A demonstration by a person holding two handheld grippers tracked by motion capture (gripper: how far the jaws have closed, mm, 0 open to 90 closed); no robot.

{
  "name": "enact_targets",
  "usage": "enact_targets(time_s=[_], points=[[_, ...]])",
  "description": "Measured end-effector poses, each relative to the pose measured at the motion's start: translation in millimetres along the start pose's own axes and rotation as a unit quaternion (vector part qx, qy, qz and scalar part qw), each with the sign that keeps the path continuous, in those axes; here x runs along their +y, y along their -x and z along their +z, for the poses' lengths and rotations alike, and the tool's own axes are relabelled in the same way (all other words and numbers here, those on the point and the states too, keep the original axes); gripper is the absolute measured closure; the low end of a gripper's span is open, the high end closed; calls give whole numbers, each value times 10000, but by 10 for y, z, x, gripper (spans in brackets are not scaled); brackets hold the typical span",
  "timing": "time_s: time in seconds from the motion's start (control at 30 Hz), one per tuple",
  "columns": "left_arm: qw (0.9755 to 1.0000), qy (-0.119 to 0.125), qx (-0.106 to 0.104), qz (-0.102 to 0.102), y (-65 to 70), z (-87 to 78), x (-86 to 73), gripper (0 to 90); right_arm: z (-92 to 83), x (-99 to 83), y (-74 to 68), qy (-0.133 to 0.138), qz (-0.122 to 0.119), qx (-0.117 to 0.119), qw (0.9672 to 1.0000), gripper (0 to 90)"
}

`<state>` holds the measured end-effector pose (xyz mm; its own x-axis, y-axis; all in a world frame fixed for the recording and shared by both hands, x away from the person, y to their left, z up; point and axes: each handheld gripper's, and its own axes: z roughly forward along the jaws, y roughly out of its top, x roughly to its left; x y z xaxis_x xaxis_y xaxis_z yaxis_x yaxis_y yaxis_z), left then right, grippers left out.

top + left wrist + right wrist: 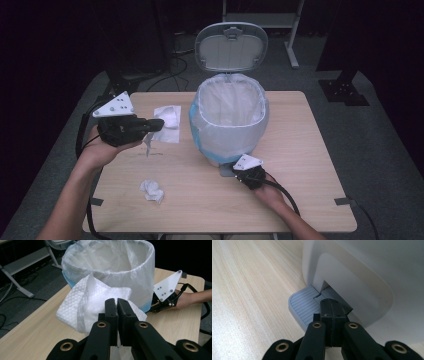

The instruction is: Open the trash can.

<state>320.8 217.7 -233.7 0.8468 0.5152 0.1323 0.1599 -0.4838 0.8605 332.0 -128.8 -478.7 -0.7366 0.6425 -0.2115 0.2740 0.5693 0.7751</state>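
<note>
- The white quilted paper towel point(85, 302) hangs pinched in my left tongs point(156, 123), lifted clear of the table and held just left of the bin's mouth; in the high view a thin tail of it point(148, 142) dangles from the jaw tips.
- I hold it by one edge so the rest drapes free, which I judge will let it drop cleanly once it is over the opening.
- The left tongs are closed on that towel, their black jaws pressed together with the sheet between them.
- The white pedal bin lined with a translucent plastic bag point(229, 117) stands near the middle of the pale wooden table point(310, 165), its grey-rimmed lid point(231, 47) tipped up and back, so the mouth is open to take the towel.
- The lid stands up because my right tongs point(239, 172), jaws closed with nothing between them, press down on the grey ribbed foot pedal point(303, 306) at the bin's base.
- A second flat white paper towel point(168, 121) lies on the table behind the left tongs, and a crumpled white paper ball point(151, 190) sits nearer me, well apart from the bin; both look like the next things to throw away.
</note>
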Motion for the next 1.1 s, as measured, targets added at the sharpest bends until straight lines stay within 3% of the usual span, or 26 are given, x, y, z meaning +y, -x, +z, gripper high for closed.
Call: enact_targets(time_s=[1.1], points=[[9990, -34, -308, 335, -26, 241, 539, 875, -1, -1, 1, 7, 31, 16, 10000, 900]])
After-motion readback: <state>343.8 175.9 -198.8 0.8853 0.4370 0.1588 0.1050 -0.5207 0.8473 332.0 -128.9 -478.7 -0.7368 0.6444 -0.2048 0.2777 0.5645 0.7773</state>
